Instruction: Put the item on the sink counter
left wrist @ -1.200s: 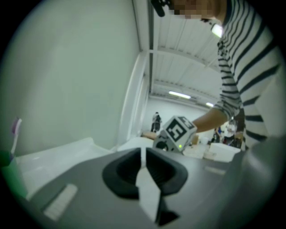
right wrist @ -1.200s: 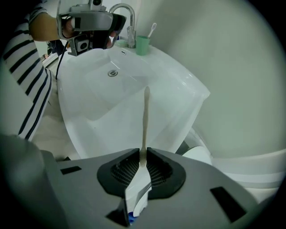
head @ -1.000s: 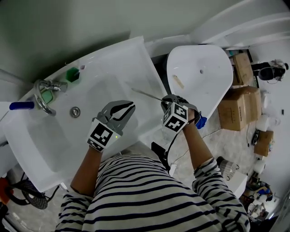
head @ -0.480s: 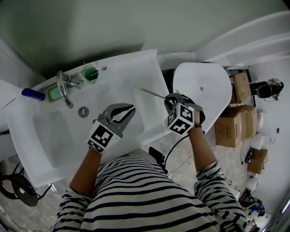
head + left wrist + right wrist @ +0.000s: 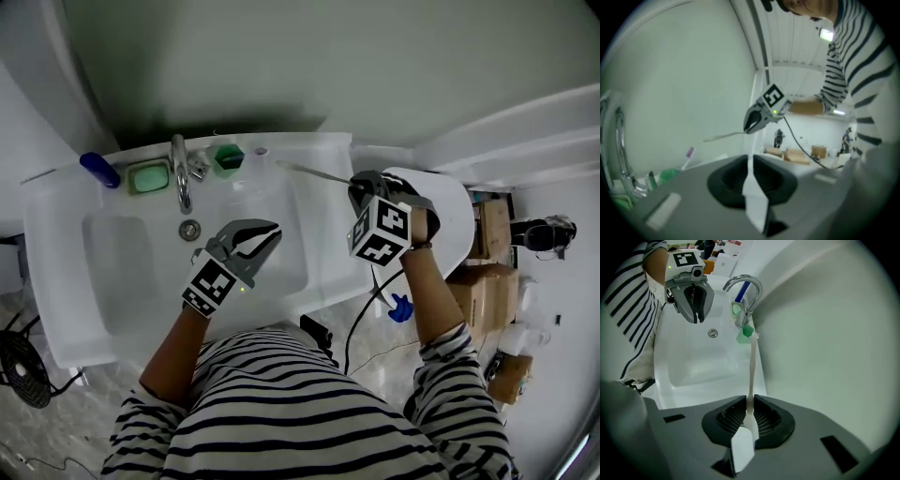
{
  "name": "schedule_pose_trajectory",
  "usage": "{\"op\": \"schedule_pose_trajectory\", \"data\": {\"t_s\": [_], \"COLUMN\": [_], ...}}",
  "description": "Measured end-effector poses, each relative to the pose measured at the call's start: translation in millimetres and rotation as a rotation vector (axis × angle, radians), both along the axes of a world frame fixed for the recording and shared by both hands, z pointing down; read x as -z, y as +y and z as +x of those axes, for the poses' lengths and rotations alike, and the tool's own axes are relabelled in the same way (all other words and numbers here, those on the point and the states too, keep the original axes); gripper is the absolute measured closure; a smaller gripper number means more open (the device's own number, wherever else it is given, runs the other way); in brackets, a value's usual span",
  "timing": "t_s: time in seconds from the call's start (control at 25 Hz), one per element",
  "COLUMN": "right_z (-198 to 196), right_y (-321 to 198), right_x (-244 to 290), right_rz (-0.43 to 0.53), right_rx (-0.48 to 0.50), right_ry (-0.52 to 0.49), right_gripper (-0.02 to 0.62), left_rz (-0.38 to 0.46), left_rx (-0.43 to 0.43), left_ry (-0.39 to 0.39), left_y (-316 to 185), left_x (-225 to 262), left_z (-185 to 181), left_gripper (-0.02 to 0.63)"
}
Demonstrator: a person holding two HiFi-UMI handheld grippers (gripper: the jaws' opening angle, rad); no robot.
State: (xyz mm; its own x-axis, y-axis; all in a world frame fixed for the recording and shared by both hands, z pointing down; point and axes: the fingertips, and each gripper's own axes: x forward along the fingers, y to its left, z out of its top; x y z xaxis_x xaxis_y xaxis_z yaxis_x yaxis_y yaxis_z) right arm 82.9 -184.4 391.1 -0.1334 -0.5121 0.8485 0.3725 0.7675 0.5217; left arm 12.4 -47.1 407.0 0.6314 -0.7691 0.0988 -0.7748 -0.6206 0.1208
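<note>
— Both claws have travelled in the last second. The right claw [image 5: 360, 185] has risen from the gap beside the basin to the back corner of the white ceramic sink counter [image 5: 323, 225]. The left claw [image 5: 272, 228] has slid across over the bowl.
— What's the right one carrying?
— From overhead, a slim pale plastic stick [image 5: 314, 172], pinched at one end. Its free end reaches out over the back ledge, near the green cup [image 5: 228, 157] and the curved chrome tap [image 5: 180, 178]. I'd say it's held lengthwise so it can be laid flat there.
— And the left?
— Tips together, nothing in them. It hangs over the bowl, out of the way, I reckon.
— What does the left claw's own camera show?
— Its jaws are closed to a sliver and bare. Beyond them the other claw holds the stick level in the air, and a purple-headed toothbrush [image 5: 689, 153] leans near the cup.
— Is the stick a toothbrush too?
— Could be, or a spoon handle. It's too thin and blurred to tell.
— And the right claw's camera?
— Jaws nearly closed, clamped on the stick's broader end. The shaft points at the ledge and appears clear of it.
</note>
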Motion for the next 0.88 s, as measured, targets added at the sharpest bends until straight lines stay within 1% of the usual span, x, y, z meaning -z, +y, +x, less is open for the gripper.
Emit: {"op": "schedule_pose_trajectory", "data": {"t_s": [0.24,0.52,0.68,0.88], "right_z": [-39,-77,-100,-128], "right_y": [-7,-6,-7,-7], "right_x": [7,-5,-14,-28], "right_rz": [0.041,0.077,0.113,0.152], "right_rx": [0.104,0.211,0.263,0.318], "right_ry": [0.078,0.272,0.381,0.481], "right_gripper": [0.546,0.546,0.546,0.546], "left_rz": [0.009,0.017,0.020,0.021], "left_rx": [0.024,0.054,0.062,0.069], "left_ry": [0.005,0.017,0.024,0.030], "left_y": [7,10,11,18], "left_x": [1,1,1,0], "left_z": [-14,-28,-34,-42], "left_gripper": [0.588,0.588,0.588,0.588]}}
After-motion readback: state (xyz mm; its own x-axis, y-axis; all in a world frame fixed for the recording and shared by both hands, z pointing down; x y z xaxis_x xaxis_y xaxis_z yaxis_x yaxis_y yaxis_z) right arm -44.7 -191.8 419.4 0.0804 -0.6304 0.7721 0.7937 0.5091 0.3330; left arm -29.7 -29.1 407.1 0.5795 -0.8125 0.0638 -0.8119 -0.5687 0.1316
